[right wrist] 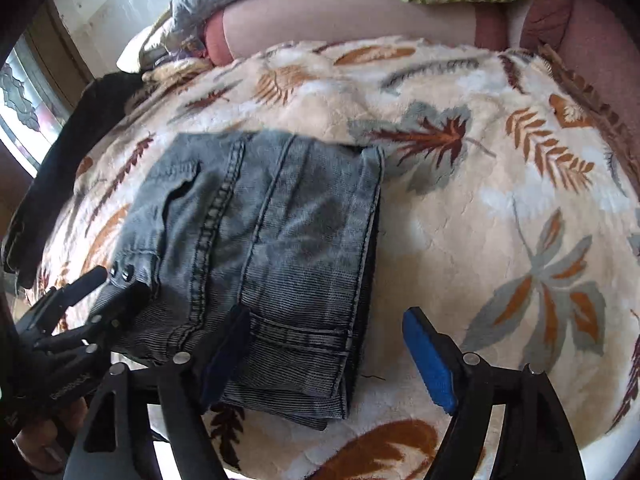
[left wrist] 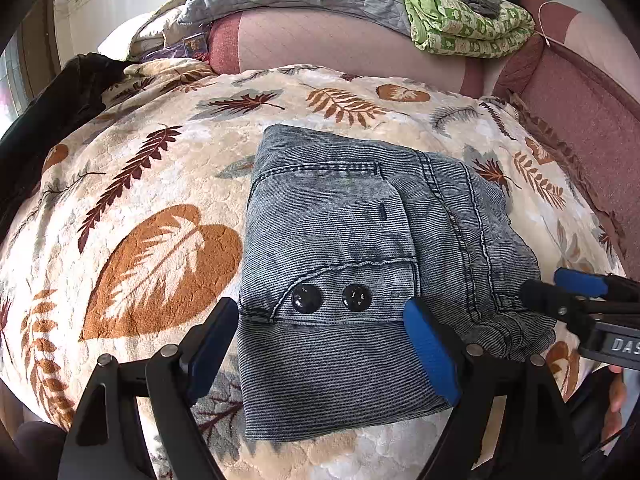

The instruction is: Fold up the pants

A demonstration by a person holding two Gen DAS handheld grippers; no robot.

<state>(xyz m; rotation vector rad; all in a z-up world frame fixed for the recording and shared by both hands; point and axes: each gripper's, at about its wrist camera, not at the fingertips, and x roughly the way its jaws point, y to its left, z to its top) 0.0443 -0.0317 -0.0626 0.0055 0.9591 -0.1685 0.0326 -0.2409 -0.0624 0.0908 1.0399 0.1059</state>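
Faded ribbed denim pants (left wrist: pixel 352 236), glossy black buttons (left wrist: pixel 306 298), plush fleece blanket (left wrist: pixel 160 208).

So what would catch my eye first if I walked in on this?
Probably the folded grey-blue pants, a neat bundle with two dark buttons facing up, in the middle of a cream blanket printed with big rust-coloured leaves. Then the two black tools with blue pads, left tool and right tool, both open over the bundle's near edge.
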